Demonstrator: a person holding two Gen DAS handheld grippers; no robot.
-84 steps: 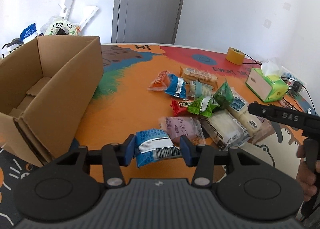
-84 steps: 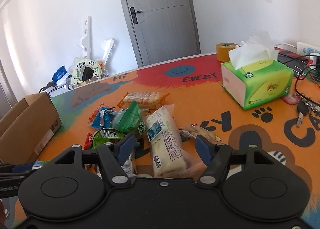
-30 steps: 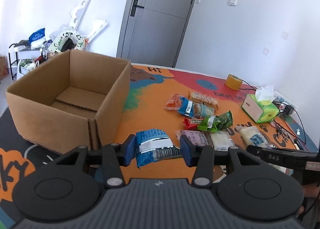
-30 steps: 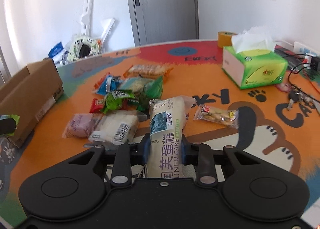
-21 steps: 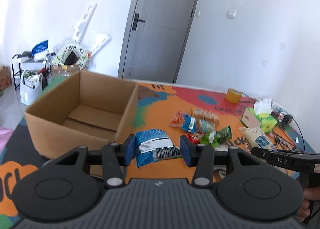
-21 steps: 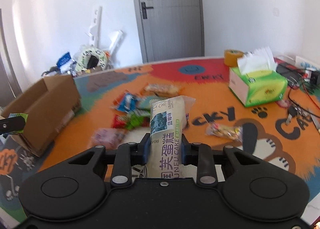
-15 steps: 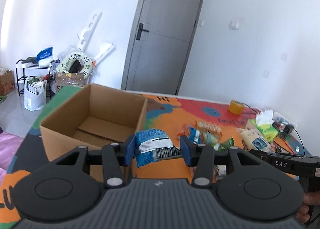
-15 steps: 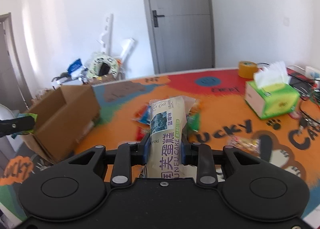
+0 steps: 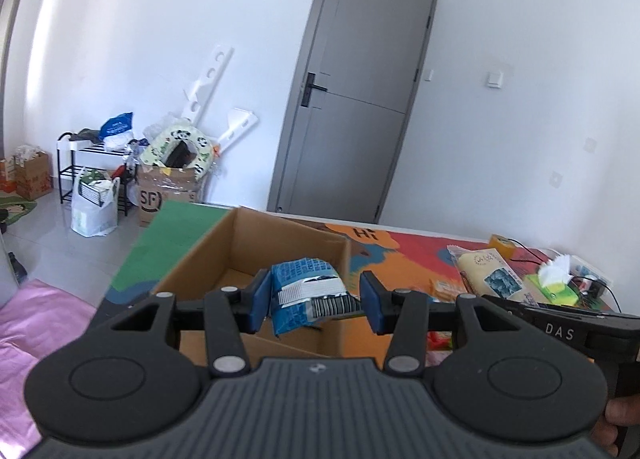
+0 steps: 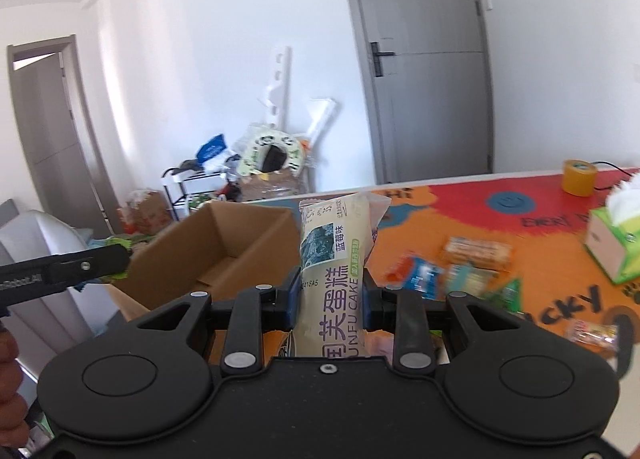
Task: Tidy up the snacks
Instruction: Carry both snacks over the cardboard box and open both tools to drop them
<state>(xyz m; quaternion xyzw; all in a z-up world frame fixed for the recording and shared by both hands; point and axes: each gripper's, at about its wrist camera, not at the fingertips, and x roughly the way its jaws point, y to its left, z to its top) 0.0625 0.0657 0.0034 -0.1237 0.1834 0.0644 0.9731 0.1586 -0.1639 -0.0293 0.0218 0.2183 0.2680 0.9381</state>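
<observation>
My left gripper point(image 9: 314, 301) is shut on a blue snack packet point(image 9: 308, 293) and holds it over the near side of the open cardboard box point(image 9: 256, 255). My right gripper point(image 10: 330, 301) is shut on a long cream cake packet point(image 10: 336, 263), held upright above the mat, to the right of the box point(image 10: 216, 251). The cake packet also shows at the right of the left wrist view point(image 9: 490, 273). Several loose snack packets point(image 10: 460, 271) lie on the orange mat.
A green tissue box point(image 10: 614, 247) and a yellow tape roll point(image 10: 578, 177) sit on the colourful mat point(image 10: 520, 215) at the right. Bags, a rack and a carton point(image 9: 168, 187) stand by the far wall beside a grey door point(image 9: 356, 119).
Both grippers have risen and swung left toward the box, each keeping its packet. The right gripper closed on the cake packet between 2.8 s and 1.0 s ago.
</observation>
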